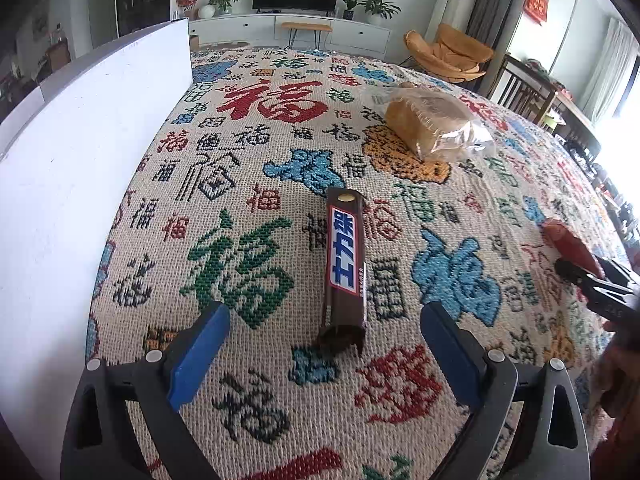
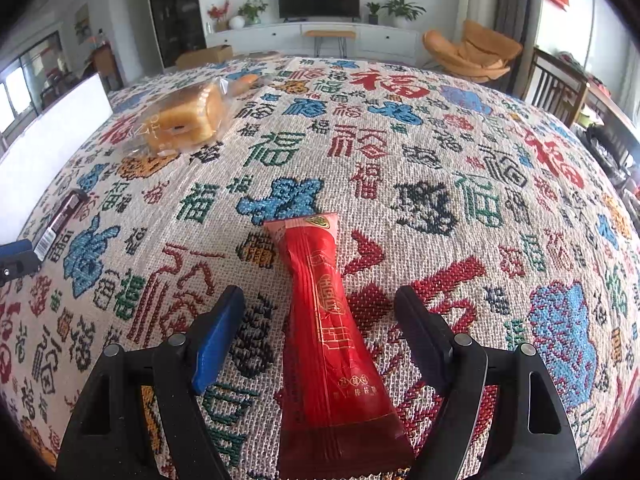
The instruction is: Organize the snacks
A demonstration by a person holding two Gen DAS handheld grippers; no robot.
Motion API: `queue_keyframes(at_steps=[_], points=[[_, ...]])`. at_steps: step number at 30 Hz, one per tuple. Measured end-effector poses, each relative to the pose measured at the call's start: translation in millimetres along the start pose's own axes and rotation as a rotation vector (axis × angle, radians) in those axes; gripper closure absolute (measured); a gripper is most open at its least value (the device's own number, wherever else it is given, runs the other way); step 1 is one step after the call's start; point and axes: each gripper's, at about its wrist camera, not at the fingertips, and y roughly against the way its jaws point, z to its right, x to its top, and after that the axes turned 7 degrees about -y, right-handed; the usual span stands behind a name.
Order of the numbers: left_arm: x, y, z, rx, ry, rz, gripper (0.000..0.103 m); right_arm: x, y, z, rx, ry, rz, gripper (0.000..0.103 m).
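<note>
Both jaws wide: choc bar (image 1: 345,264) btwn left, red pack (image 2: 334,320) btwn right.

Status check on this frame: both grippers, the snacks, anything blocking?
Left gripper open, chocolate bar lying between its fingers, ungripped. Right gripper open astride red snack packet. Bagged bread further back. Nothing blocking.

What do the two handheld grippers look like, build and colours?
Both match: the left gripper and right gripper have black plastic frames with triangular cut-outs, silver rivets at the pivots, and flat rectangular jaws faced with blue pads. No cables or markings show. The holder's clothing can't be made out.
</note>
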Motion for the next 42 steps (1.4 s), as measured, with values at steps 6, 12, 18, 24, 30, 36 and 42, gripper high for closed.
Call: queue_keyframes(at_steps=[6,12,18,24,30,36,42], points=[[3,-14,10,0.089,-0.072,0.004,0.000,0,0,0,-0.003,0.000,0.000,0.022],[4,-14,8,0.085,-0.077,0.006,0.000,0,0,0,-0.003,0.000,0.000,0.022],[4,-14,8,0.084,-0.076,0.005,0.000,0,1,0,-0.002,0.000,0.000,0.022],[4,-14,8,0.084,-0.076,0.006,0.000,0,1,0,-0.003,0.000,0.000,0.022],[3,-14,8,0.084,-0.076,0.006,0.000,0,0,0,-0.003,0.001,0.000,0.022],[3,-14,9,0.084,-0.074,0.006,0.000,0,1,0,-0.003,0.000,0.000,0.022],[12,-17,6,0.063,-0.095,-0.053,0.000,5,-4,-1,0.040,0.024,-0.051,0.011]])
